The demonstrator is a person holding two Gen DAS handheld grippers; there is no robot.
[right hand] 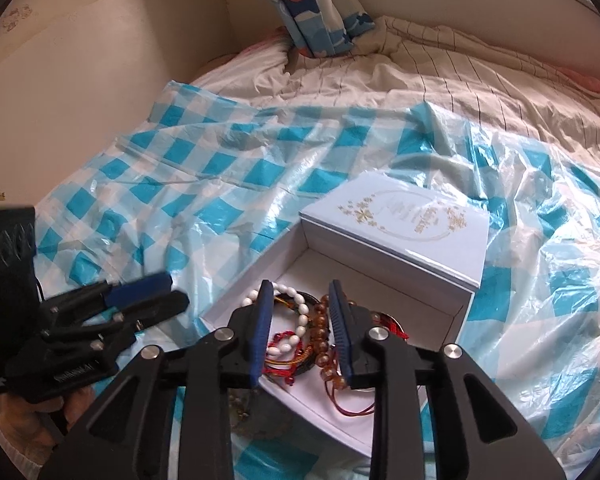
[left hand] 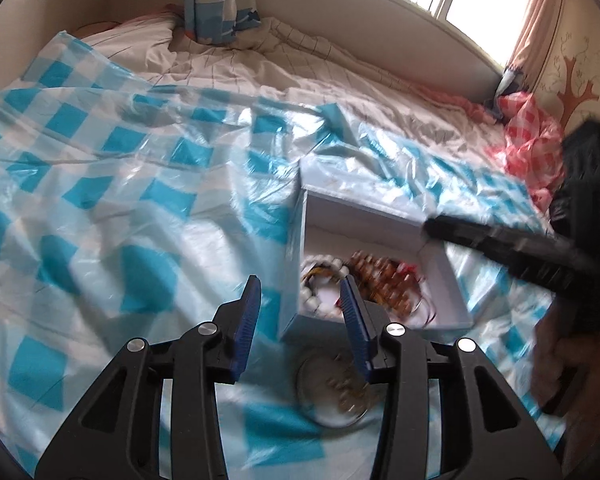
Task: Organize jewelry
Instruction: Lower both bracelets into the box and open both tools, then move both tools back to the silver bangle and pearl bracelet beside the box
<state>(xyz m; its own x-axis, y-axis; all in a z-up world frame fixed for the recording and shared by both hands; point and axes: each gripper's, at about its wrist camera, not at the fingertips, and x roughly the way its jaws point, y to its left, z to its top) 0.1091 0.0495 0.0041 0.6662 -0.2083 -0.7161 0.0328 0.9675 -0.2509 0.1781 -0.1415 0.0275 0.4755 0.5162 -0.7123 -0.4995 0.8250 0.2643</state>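
Note:
An open white jewelry box [left hand: 360, 210] lies on the bed, its lid [right hand: 396, 216] with gold print resting against the far side. Inside are a white bead bracelet [right hand: 296, 304], an amber bead bracelet [right hand: 323, 330] and red cord pieces [right hand: 284, 340], tangled together. My right gripper [right hand: 300, 286] hovers over these, jaws apart, pinching nothing. My left gripper [left hand: 302, 284] is open and empty, just left of the box's near corner. A round glass dish [left hand: 332, 384] holding small beads sits in front of the box. In the left wrist view the jewelry [left hand: 364, 280] is blurred.
A blue-and-white checkered plastic sheet [left hand: 120, 184] covers the bed. A blue patterned pillow [right hand: 312, 12] leans on the wall behind, and a red checkered bag [left hand: 532, 144] lies at the far right. The left gripper [right hand: 176, 292] shows at the left edge of the right wrist view.

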